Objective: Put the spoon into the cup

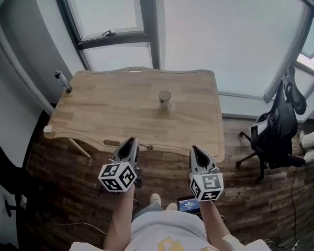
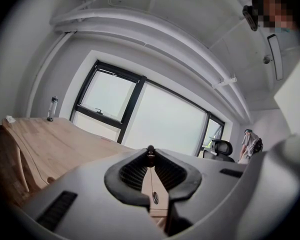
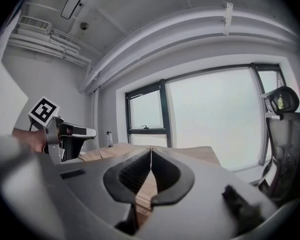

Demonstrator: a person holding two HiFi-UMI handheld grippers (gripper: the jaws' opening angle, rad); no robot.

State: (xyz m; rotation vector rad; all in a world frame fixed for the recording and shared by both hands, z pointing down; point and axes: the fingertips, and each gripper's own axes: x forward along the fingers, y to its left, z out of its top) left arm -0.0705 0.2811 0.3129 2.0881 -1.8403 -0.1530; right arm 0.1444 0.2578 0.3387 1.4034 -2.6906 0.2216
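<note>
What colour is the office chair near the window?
Black. The office chair shows best in the head view.

- Tiny clear glass cup [image 1: 165,99] out in the middle of the pale wooden table [image 1: 94,114], and it's far too small in the head view to tell whether anything sits inside.
- Small dark speck [image 1: 148,147] at the table's near edge, just beside the left gripper [image 1: 130,141]; too small to name.
- Left gripper view: a dark little knob [image 2: 150,155] right at the jaw tips, can't tell what it is.
- Black office chair [image 3: 286,144] runs off the right gripper view's right side.
- Dark-screened device [image 1: 188,204] on the floor, half behind the right gripper [image 1: 195,150], print unreadable.
- Forearms [image 1: 119,218] and pale shirt [image 1: 162,235] are cut off by the head view's bottom edge.
</note>
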